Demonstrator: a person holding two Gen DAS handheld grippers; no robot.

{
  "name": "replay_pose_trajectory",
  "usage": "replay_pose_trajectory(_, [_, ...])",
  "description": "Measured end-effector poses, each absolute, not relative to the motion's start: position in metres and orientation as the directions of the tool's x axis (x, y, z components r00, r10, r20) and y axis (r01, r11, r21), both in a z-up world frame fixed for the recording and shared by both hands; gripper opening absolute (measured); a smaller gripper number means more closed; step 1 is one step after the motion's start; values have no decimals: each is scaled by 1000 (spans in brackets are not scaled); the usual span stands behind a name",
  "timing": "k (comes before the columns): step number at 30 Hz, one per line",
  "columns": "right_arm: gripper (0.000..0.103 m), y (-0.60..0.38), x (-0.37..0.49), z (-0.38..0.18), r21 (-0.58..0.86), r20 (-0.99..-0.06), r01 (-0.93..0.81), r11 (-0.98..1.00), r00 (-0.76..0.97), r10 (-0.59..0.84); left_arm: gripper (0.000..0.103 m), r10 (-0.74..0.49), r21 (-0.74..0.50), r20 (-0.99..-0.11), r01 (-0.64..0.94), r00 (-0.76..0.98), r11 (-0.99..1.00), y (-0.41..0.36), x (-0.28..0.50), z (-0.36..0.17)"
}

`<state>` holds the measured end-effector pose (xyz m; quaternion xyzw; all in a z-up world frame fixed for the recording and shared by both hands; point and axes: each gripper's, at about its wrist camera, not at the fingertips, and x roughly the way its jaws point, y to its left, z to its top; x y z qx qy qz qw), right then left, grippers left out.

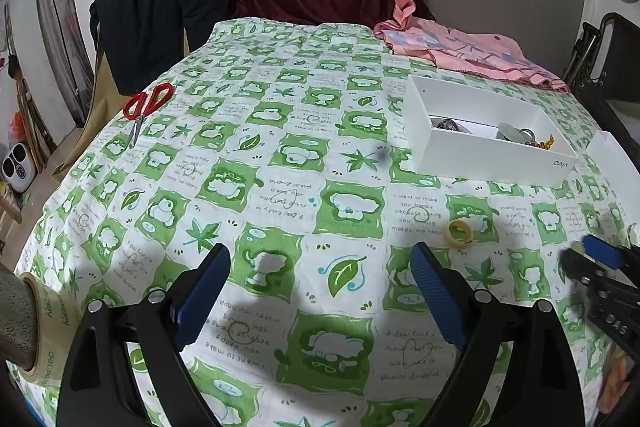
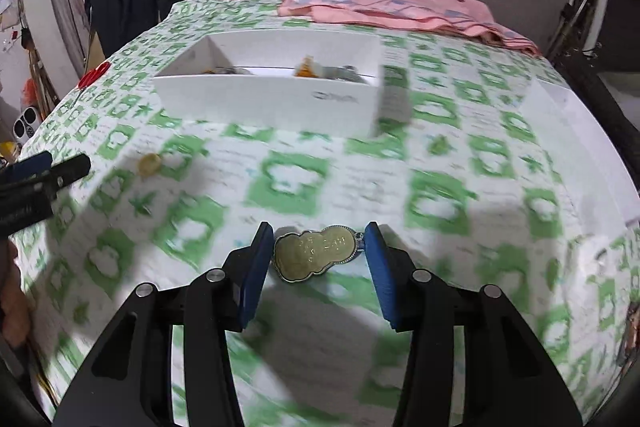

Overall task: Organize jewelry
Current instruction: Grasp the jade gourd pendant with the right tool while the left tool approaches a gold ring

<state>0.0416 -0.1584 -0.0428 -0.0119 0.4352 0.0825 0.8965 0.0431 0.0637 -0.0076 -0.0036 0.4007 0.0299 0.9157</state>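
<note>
My right gripper [image 2: 318, 247] has a gourd-shaped pendant [image 2: 315, 251] between its blue pads, clamped at both ends and held above the green-patterned tablecloth [image 2: 288, 183]. My left gripper [image 1: 320, 267] hangs over the cloth, jaws wide apart, nothing between them. A yellow ring [image 1: 459, 233] lies on the cloth just ahead of its right finger. The white box [image 1: 480, 131] holding other jewelry sits further back.

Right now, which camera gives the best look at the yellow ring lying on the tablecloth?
The left wrist view. There the yellow ring is sharp, its open hole visible, lying alone on the tablecloth just beyond the open left claw. In the right wrist view it is only a small blurred yellow blob at far left.
</note>
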Motion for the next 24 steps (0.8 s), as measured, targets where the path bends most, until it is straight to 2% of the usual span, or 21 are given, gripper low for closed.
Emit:
replay_pose_trajectory(4, [46,-169,34,-40,114,-763,-163,980,617,191,90,60,30,-734,-55,677,998,62,43,-8])
replay_pose_trajectory(20, [47,-159,26,-42,92,-779,-234,968,589,216,90,76,61,-734,-45,675,997,58,43,-10])
replay_pose_trajectory(24, [42,-155,46,-41,146,-768,-258,955,579,274,90,80,60,-737,-53,671,997,59,44,-10])
